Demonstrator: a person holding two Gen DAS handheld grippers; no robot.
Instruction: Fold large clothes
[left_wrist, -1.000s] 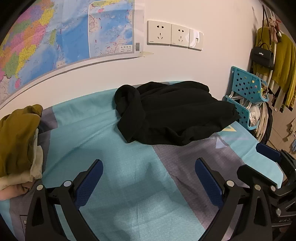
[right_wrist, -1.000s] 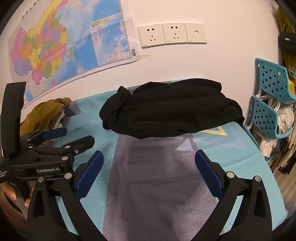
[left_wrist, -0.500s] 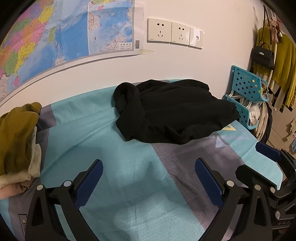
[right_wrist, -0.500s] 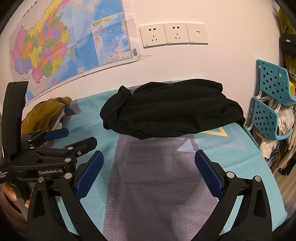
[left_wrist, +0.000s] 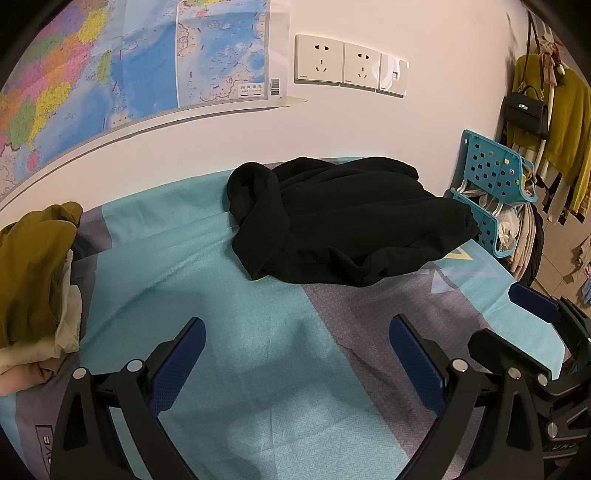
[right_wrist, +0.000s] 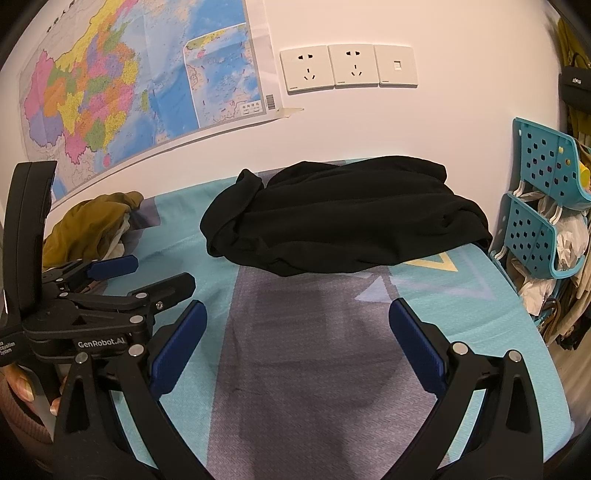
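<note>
Left gripper: jaws spread wide, holding nothing, above the bed sheet.
Right gripper: jaws spread wide, holding nothing, above the sheet's grey band.
Black garment: crumpled heap at 12 o'clock of both grippers, near the wall, apart from both.
Olive clothes pile: 9 o'clock in the left wrist view.
Blue rack: 3 o'clock.

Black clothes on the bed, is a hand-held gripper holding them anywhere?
No. The left hand-held gripper and the right hand-held gripper are both open and empty, short of the black garment, which lies crumpled on the bed sheet.
</note>
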